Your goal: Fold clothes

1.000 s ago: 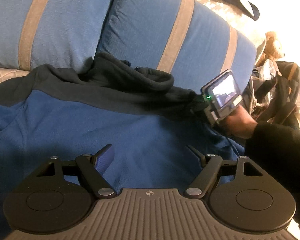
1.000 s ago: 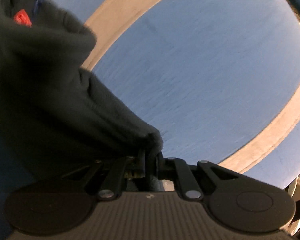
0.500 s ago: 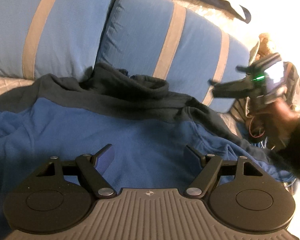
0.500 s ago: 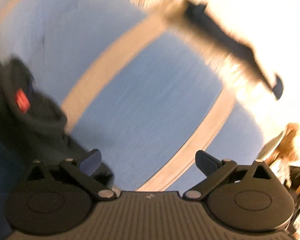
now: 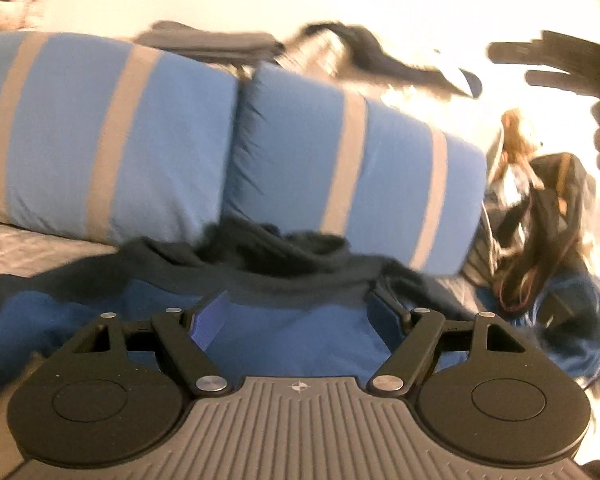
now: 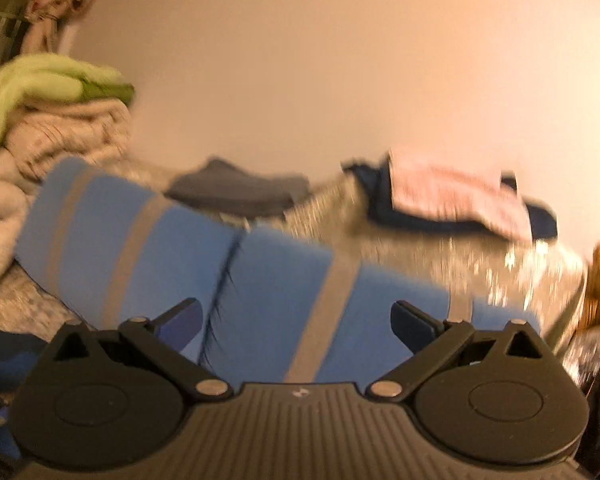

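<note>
A blue fleece garment (image 5: 292, 332) with a dark grey yoke and collar (image 5: 284, 256) lies spread on the bed below two striped pillows. My left gripper (image 5: 298, 314) hovers over the blue part, open, with nothing between its fingers. My right gripper (image 6: 296, 322) is also open and empty; it is raised and faces the pillows and wall. In the left wrist view the right gripper (image 5: 556, 66) shows blurred at the upper right, held in a hand, well above the garment. A sliver of the blue garment (image 6: 8, 354) appears at the lower left of the right wrist view.
Two blue pillows with tan stripes (image 5: 340, 160) stand behind the garment. Dark clothes (image 6: 236, 190) and a pink-and-navy item (image 6: 456, 196) lie beyond them. A green and beige pile (image 6: 48, 120) is at the left. A bag with straps (image 5: 548, 216) and a plush toy (image 5: 516, 136) sit at the right.
My right gripper let go of the dark collar, opened and swung up and away to the right. The left gripper tilted up so more pillows and wall show; the garment stays flat.
</note>
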A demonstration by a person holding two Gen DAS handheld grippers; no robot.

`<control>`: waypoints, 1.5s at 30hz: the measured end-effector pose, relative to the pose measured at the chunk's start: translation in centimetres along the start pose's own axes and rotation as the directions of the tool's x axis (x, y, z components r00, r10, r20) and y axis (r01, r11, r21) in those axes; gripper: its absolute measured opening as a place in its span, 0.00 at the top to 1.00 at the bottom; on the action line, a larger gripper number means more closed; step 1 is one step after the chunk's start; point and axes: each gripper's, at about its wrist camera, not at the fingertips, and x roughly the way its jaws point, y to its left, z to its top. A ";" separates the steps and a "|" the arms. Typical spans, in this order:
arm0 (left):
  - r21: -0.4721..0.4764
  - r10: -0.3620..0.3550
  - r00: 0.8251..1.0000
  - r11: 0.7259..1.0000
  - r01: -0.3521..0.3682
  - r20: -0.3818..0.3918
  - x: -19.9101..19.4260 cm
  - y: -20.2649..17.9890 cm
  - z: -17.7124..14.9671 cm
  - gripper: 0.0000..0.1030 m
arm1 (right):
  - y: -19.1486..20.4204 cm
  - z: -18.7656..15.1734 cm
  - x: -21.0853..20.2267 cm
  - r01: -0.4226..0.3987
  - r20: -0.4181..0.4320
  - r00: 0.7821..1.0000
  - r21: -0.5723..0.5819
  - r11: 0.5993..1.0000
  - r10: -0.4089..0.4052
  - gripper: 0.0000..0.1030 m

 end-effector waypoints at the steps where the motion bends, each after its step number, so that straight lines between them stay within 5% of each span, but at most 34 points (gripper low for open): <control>1: 0.003 0.007 1.000 1.000 -0.007 0.007 -1.0 0.4 0.9 0.26 | 0.3 1.2 -0.9 -0.006 0.014 1.000 -0.007 1.000 0.006 0.00; 7: 0.072 0.083 0.992 0.993 -0.090 0.097 -9.8 1.9 8.9 0.26 | -0.7 5.8 -3.9 -0.024 0.045 0.999 0.016 1.000 0.023 0.00; 12: 0.022 0.144 0.983 0.989 -0.147 0.112 -15.3 4.9 12.0 0.26 | -1.3 6.5 -5.4 0.025 0.063 0.998 0.021 0.999 -0.027 0.00; 18: -0.025 0.245 0.965 0.970 -0.244 0.090 -17.7 9.9 10.2 0.26 | -1.4 4.8 -4.9 0.002 0.008 1.000 0.118 0.993 -0.003 0.00; 24: -0.225 0.345 0.936 0.919 -0.323 0.066 -19.2 17.5 3.3 0.27 | 1.6 -4.3 -1.5 -0.059 -0.079 0.994 0.212 0.975 0.078 0.00; 29: -0.419 0.406 0.913 0.837 -0.353 0.042 -20.6 24.5 -3.1 0.27 | 6.8 -13.7 2.6 -0.117 -0.221 0.955 0.340 0.933 0.200 0.00; 34: -0.594 0.460 0.888 0.715 -0.368 0.005 -22.1 31.4 -9.4 0.27 | 10.9 -19.7 5.4 -0.148 -0.285 0.915 0.423 0.894 0.286 0.00; 39: -0.767 0.486 0.874 0.558 -0.318 -0.009 -23.1 36.3 -14.6 0.28 | 12.6 -21.8 6.9 -0.171 -0.347 0.869 0.458 0.872 0.353 0.00; 45: -0.867 0.502 0.864 0.446 -0.223 0.036 -23.5 39.1 -18.6 0.35 | 13.2 -22.5 6.9 -0.186 -0.362 0.857 0.446 0.875 0.367 0.00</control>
